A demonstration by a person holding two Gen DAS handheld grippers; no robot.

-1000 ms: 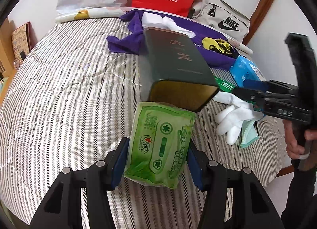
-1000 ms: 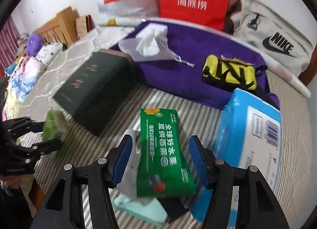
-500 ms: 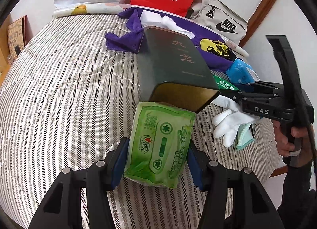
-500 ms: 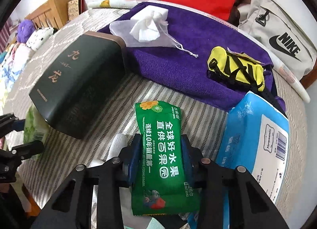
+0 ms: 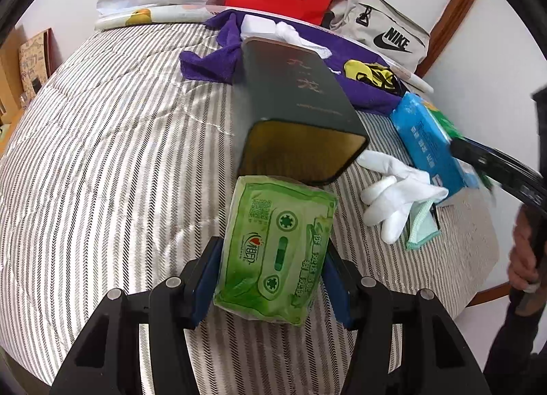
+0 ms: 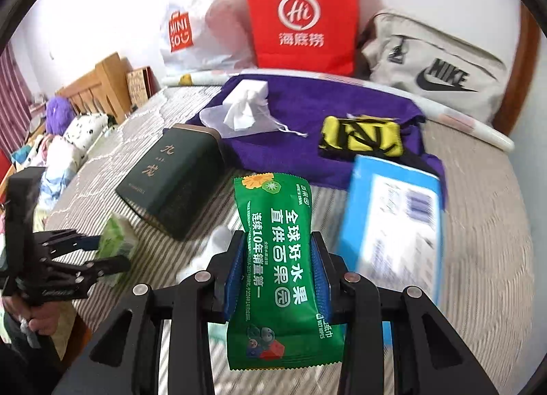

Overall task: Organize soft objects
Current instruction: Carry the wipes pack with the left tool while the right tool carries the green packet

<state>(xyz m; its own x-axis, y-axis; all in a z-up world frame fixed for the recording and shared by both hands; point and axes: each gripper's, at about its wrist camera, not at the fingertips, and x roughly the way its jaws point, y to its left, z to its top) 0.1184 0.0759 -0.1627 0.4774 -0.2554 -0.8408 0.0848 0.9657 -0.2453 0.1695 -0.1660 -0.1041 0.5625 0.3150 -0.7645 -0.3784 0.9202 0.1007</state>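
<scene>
My left gripper [image 5: 271,258] is shut on a light green tissue pack [image 5: 277,251] and holds it just in front of the open end of a dark green box [image 5: 297,111] lying on the striped bed. My right gripper [image 6: 278,261] is shut on a dark green wet-wipes pack [image 6: 280,265] and holds it lifted above the bed. The left gripper [image 6: 99,251] with its tissue pack [image 6: 118,237] shows at the left of the right wrist view. A blue tissue pack [image 6: 393,224], white gloves [image 5: 393,190] and a yellow pouch [image 6: 359,137] lie on the bed.
A purple towel [image 6: 307,111] with a white mesh pouch [image 6: 244,114] lies at the back. A red bag [image 6: 301,15], a white Miniso bag [image 6: 195,29] and a Nike bag [image 6: 437,63] stand against the wall. The bed edge [image 5: 478,278] is at the right.
My right gripper closed on the wet-wipes pack and lifted it off the bed. My left gripper still holds the tissue pack at the box mouth.
</scene>
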